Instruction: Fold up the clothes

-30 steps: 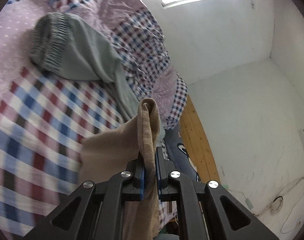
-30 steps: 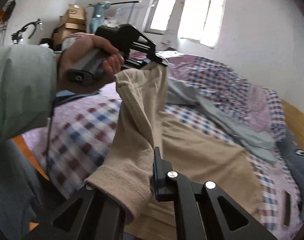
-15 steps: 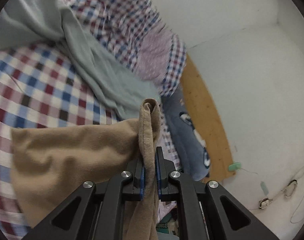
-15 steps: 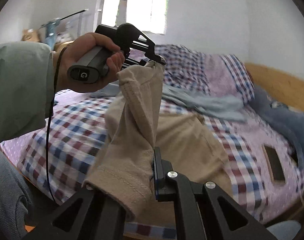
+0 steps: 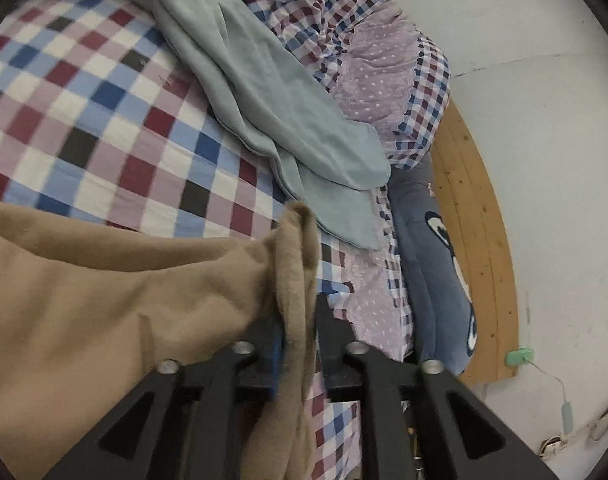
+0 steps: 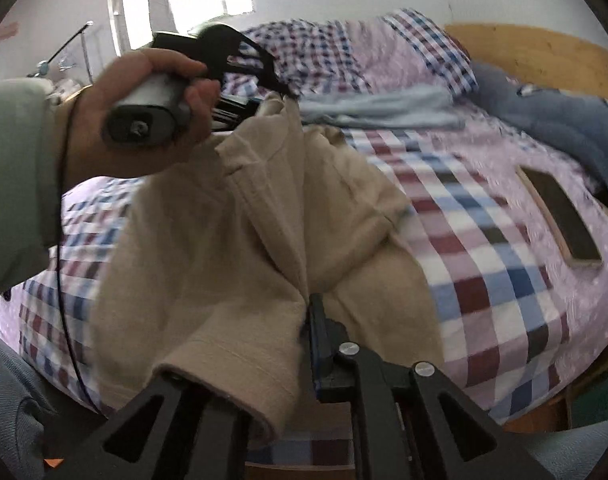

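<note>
tan shirt (image 6: 232,240) soft, limp, light | pinched at bunched edges by left gripper (image 5: 300,320) and right gripper (image 6: 304,320) | hem draped on bed (image 6: 503,240)

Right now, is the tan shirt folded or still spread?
Neither: the tan shirt hangs bunched between both tongs, left tongs and right tongs each clamped on an edge, its lower part draping onto the bed.

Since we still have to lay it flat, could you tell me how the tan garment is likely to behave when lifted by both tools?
The tan garment will probably stay floppy: it sags in loose folds between the left tool and the right tool. It seems light, since a narrow bunched edge carries it. Its fuzzy knit surface likely resists slipping, though it may crease where bunched.
</note>
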